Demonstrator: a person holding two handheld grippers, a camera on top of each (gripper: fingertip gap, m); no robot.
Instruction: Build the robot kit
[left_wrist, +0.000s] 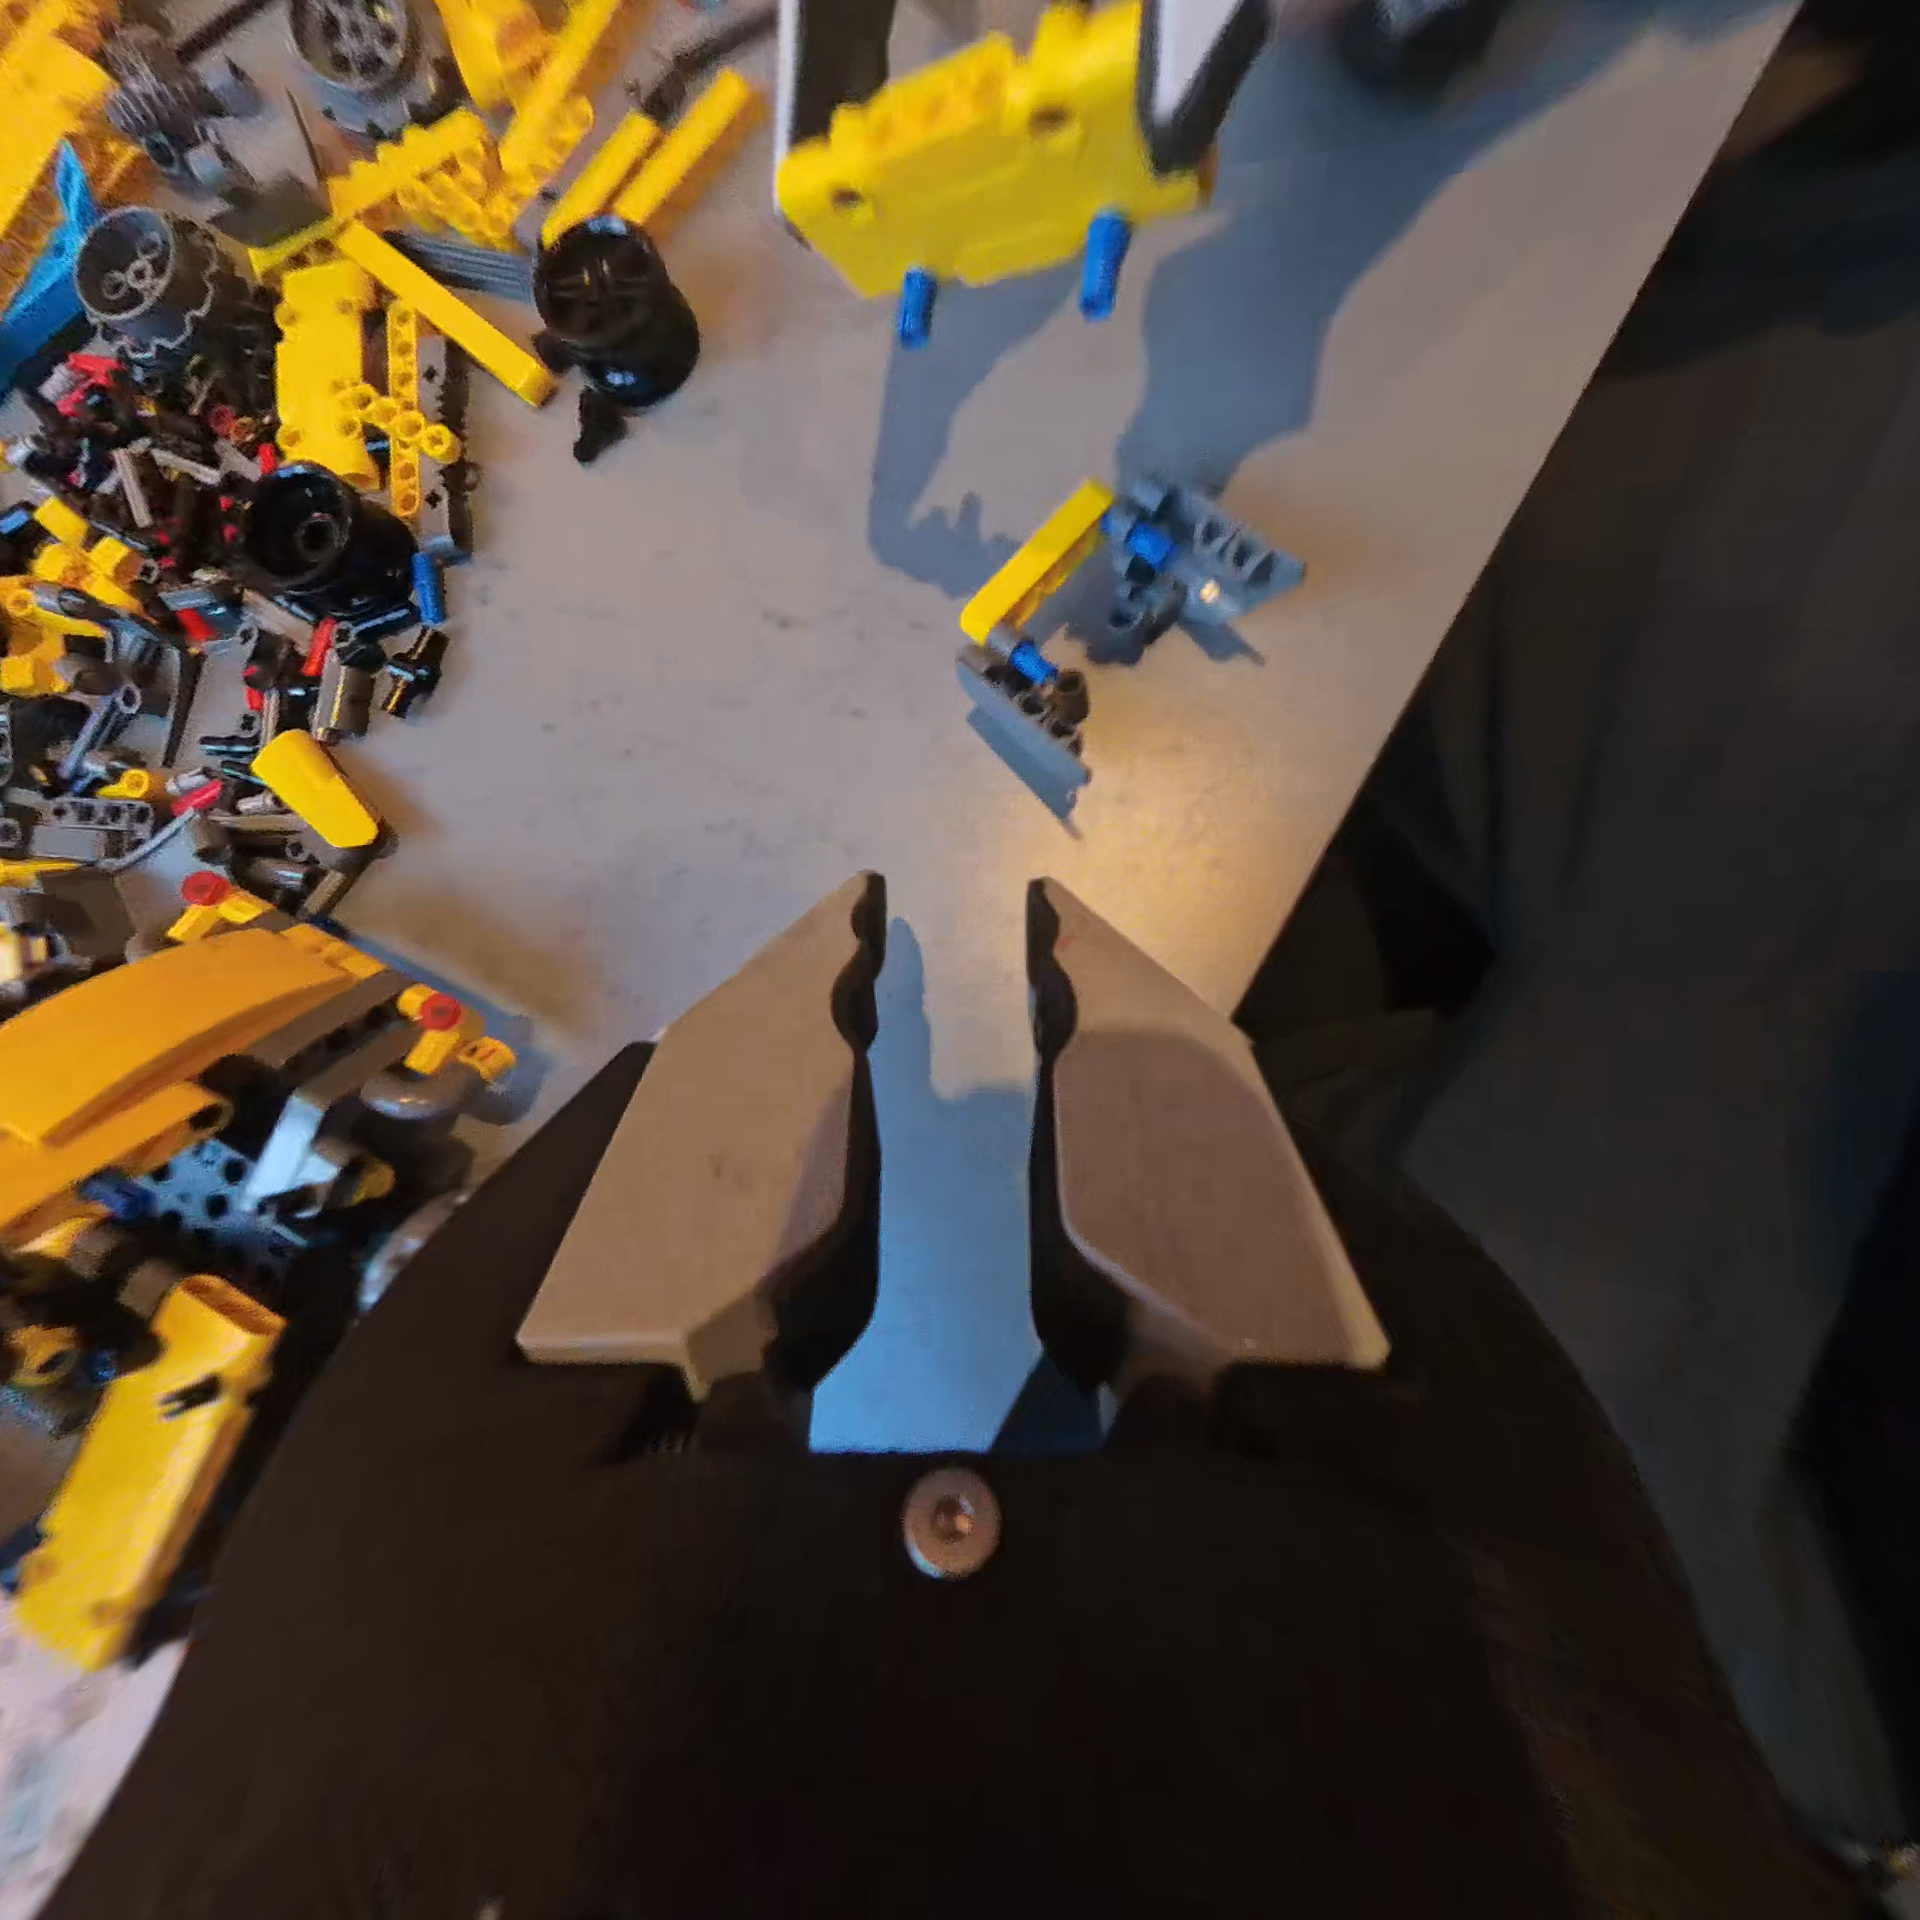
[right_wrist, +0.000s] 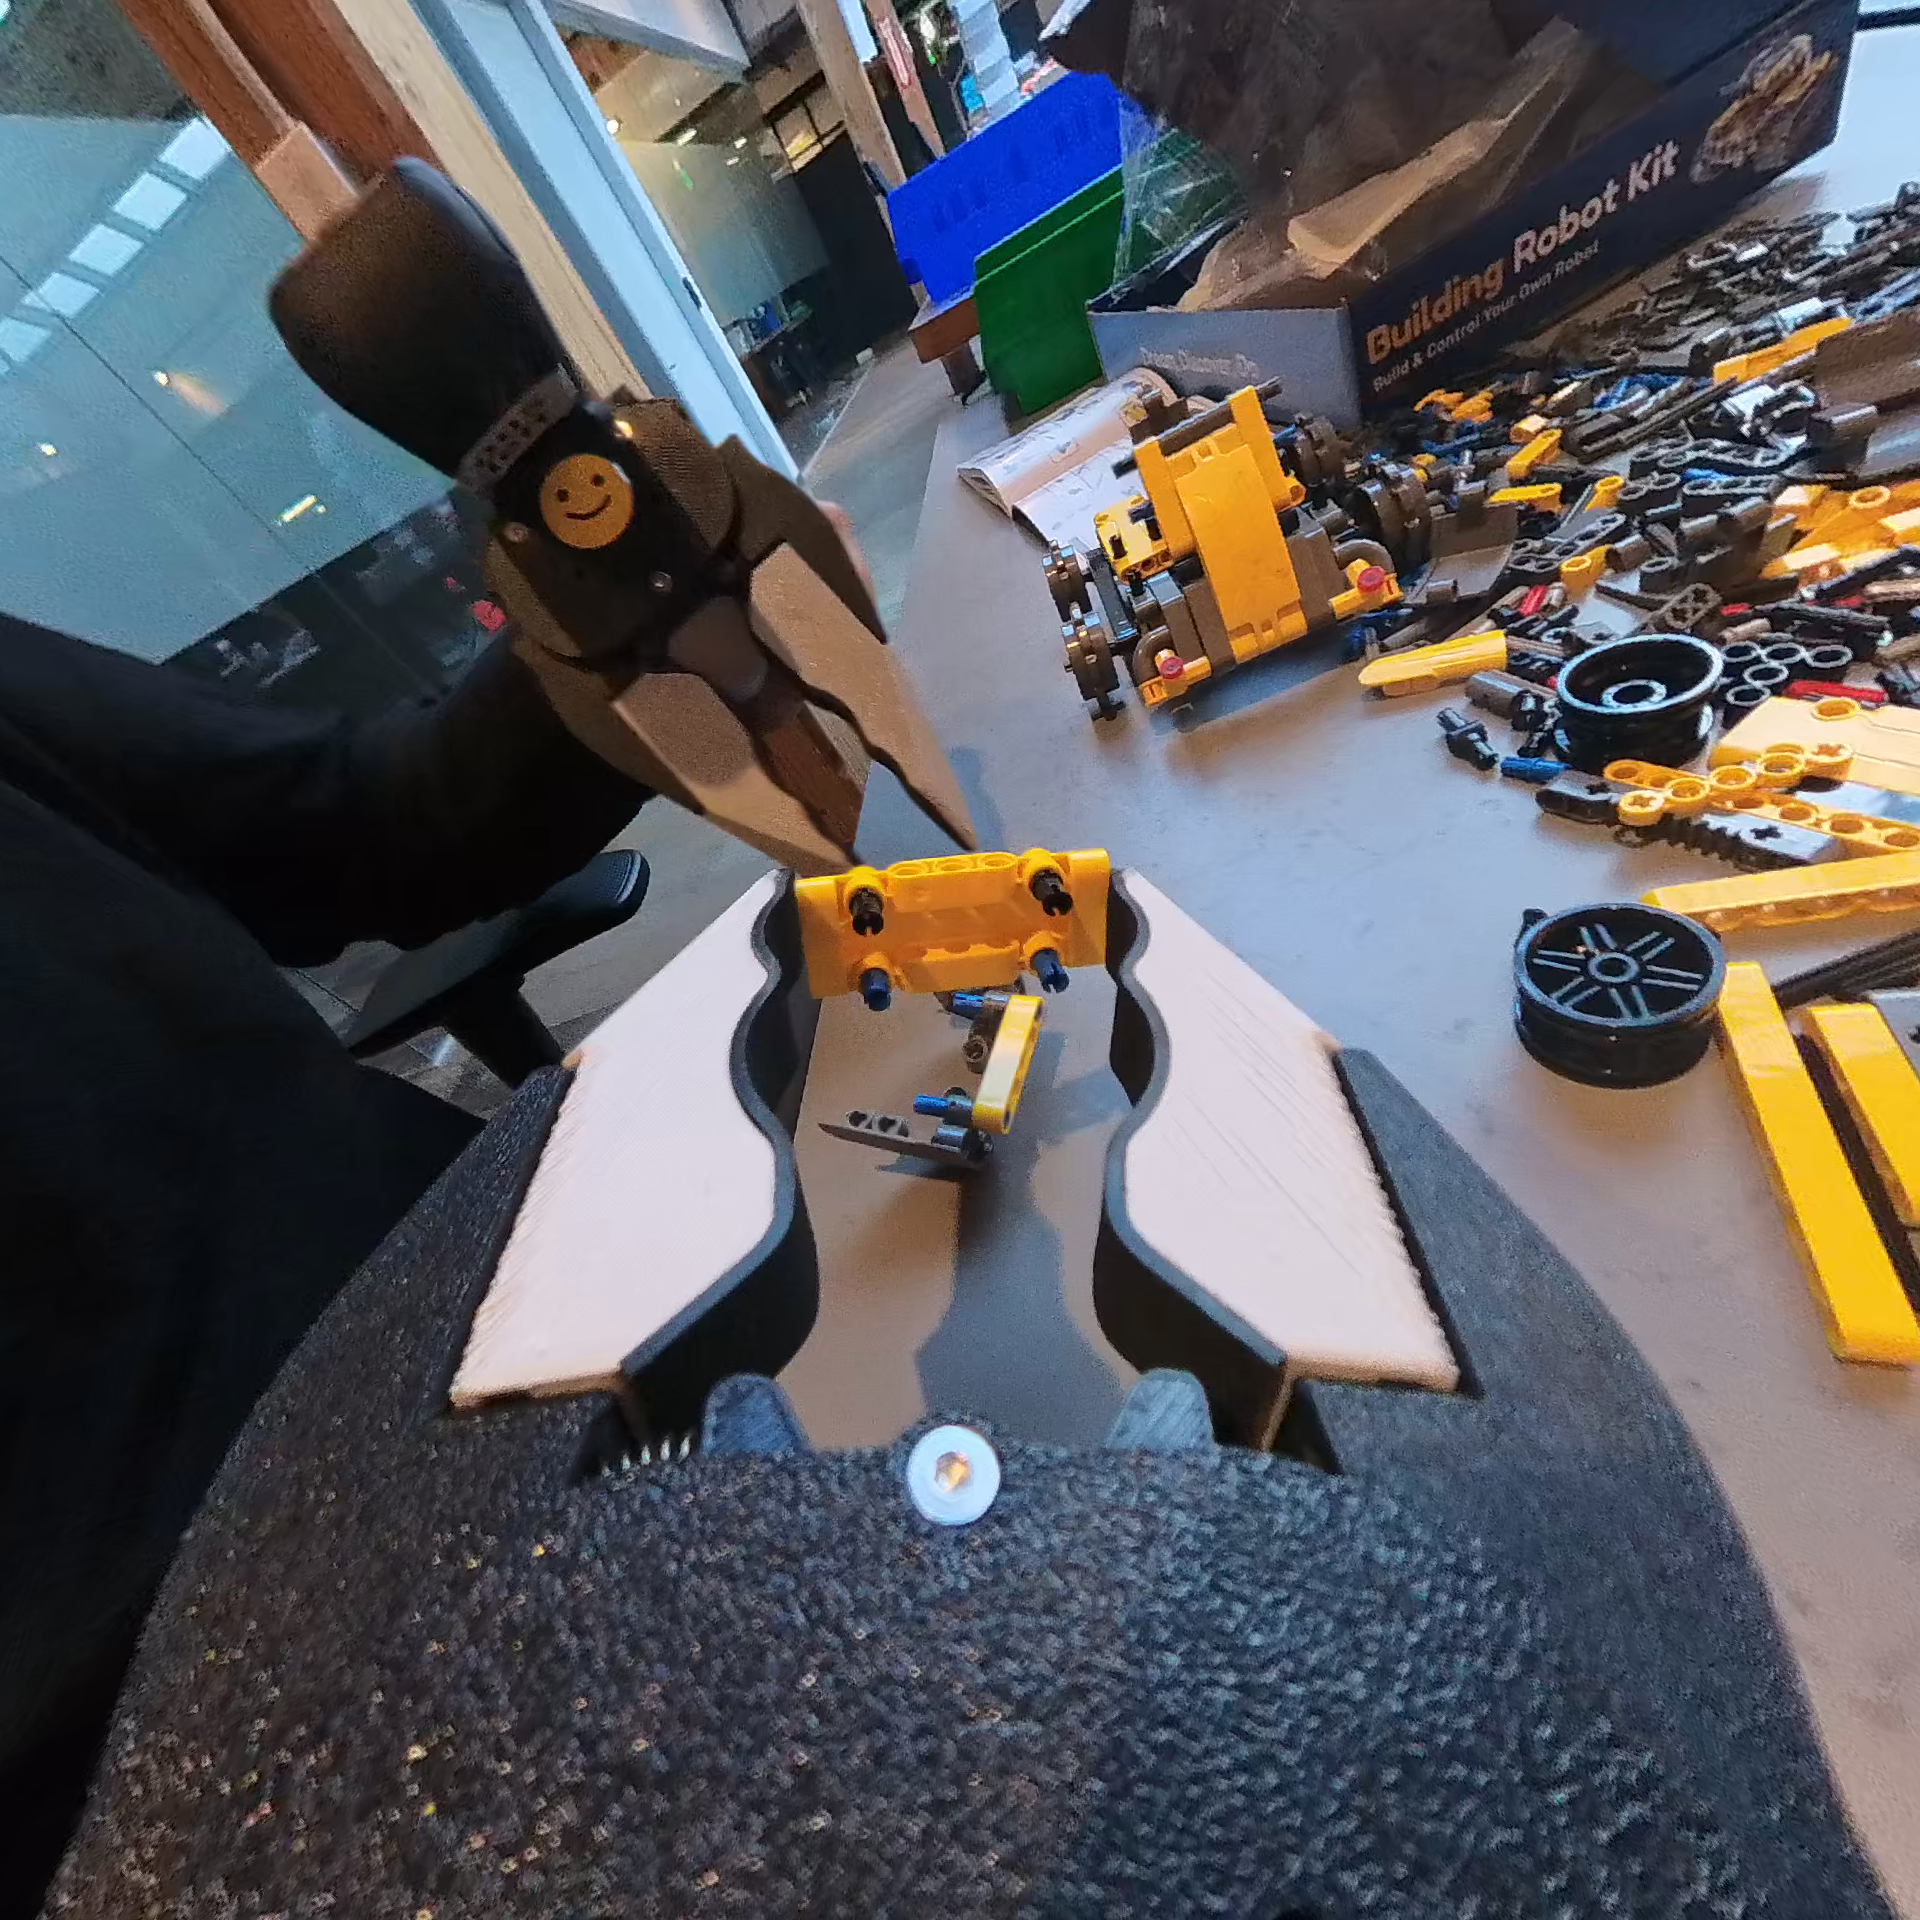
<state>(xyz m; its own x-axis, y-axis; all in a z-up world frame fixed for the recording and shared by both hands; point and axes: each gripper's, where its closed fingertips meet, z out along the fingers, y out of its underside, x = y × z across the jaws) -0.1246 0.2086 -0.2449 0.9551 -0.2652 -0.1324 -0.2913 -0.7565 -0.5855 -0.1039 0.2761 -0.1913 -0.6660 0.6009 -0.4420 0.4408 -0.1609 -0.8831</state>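
Your right gripper (right_wrist: 954, 899) is clamped on a yellow panel with blue pins (right_wrist: 951, 920), held above the grey table (right_wrist: 1299, 883). Your left gripper (left_wrist: 956, 894) hangs empty, fingers apart, near a small grey-and-yellow assembly (left_wrist: 1081, 613); the loose parts pile (left_wrist: 208, 468) lies to its left.

A flat grey matte surface (right_wrist: 1299, 935) carries a wide scatter of yellow, black and grey plastic building pieces (right_wrist: 1714, 540). A half-built yellow and grey wheeled model (right_wrist: 1205, 561) stands on it beside an open instruction booklet (right_wrist: 1049, 457), with a dark cardboard box (right_wrist: 1507, 260) behind. Two black spoked wheels (right_wrist: 1616, 997) lie among long yellow beams (right_wrist: 1808, 1164). Near the edge sits a small grey and yellow assembly with blue pins (left_wrist: 1101, 613), apart from the pile.
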